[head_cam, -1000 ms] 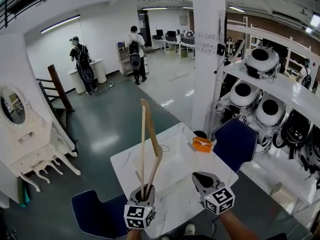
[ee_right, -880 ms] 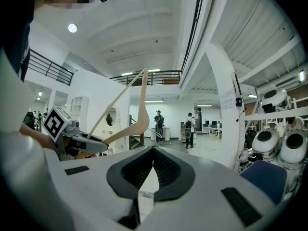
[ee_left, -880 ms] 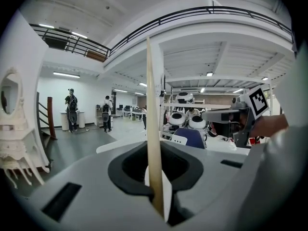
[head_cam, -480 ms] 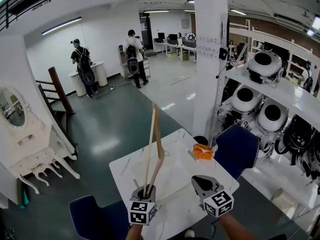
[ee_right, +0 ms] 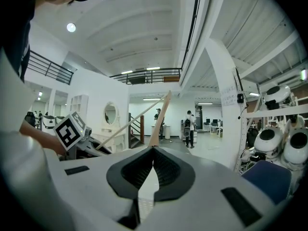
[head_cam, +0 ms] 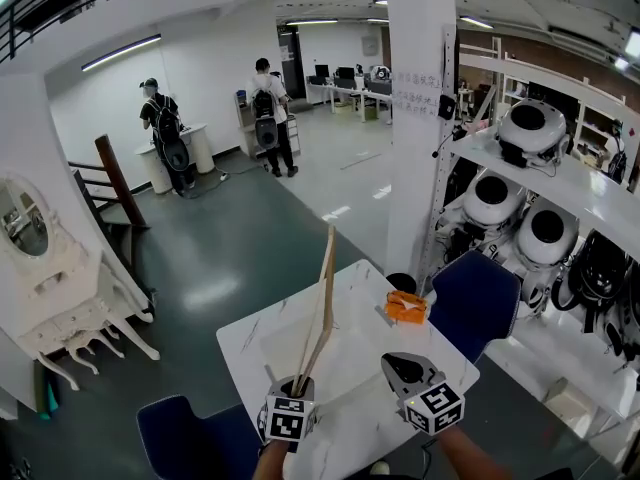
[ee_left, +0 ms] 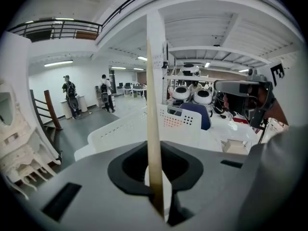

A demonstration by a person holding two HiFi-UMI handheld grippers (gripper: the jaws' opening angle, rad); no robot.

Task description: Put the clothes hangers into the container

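My left hand-held gripper [head_cam: 298, 382] is clenched on the lower end of a wooden clothes hanger [head_cam: 322, 303], which stands nearly upright out of the jaws and leans slightly to my right. In the left gripper view the wood runs straight up between the jaws, seen edge-on. My right hand-held gripper [head_cam: 398, 364] hangs beside it over the table [head_cam: 440, 353], jaws together with nothing in them. The white perforated container [ee_left: 175, 123] sits on the table just ahead of the hanger, its side wall facing me. I judge this to be the carrying step: hanger in hand, not yet in the container. Next I need to bring the hanger over the open top, tip it down so its length clears the rim, then let go
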